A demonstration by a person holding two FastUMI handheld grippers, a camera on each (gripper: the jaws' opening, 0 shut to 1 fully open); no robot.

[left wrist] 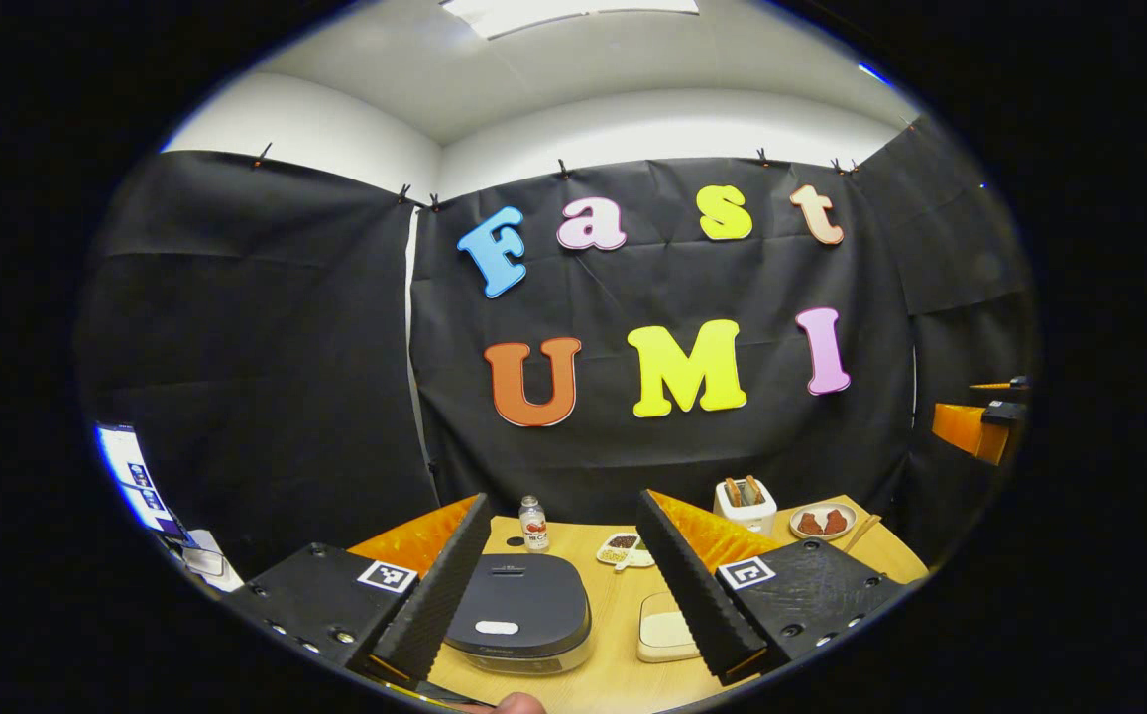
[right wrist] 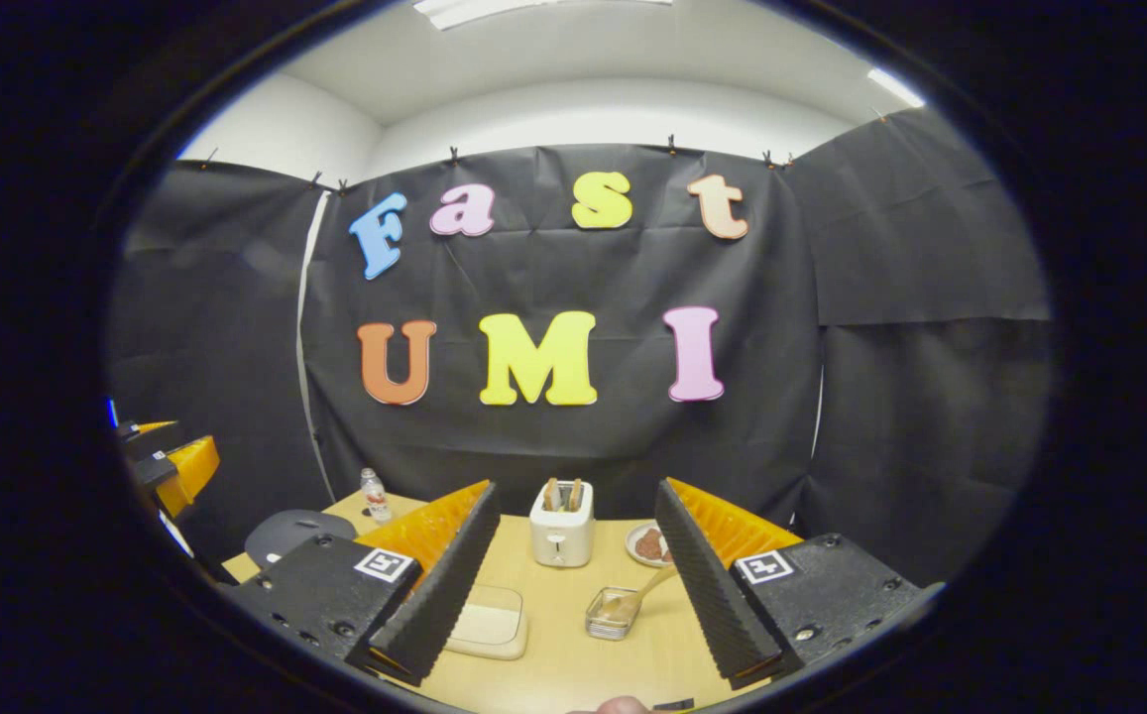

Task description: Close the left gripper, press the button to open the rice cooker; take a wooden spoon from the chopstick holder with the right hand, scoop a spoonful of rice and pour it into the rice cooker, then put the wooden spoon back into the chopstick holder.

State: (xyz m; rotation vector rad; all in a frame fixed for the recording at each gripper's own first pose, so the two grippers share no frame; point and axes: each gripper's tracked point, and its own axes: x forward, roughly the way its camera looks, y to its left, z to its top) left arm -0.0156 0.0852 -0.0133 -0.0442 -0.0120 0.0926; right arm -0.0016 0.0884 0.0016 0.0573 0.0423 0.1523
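I'm right at the start here: the rice cooker sits on the table with its lid down, framed between the fingers of my left gripper, which are spread wide and hold nothing. So step one, as I judge it, isn't done yet — I need to press those fingers together, then come down on the pale button near the lid's front edge. My right gripper is spread too, empty, hovering above the table. Ahead of it I see a small clear container with a wooden spoon leaning out of it; whether that's the chopstick holder I can't tell. Around: a toaster with bread in it, a plate of something brown, a small bottle, a cream box just beside the cooker. Nothing blocks the button.
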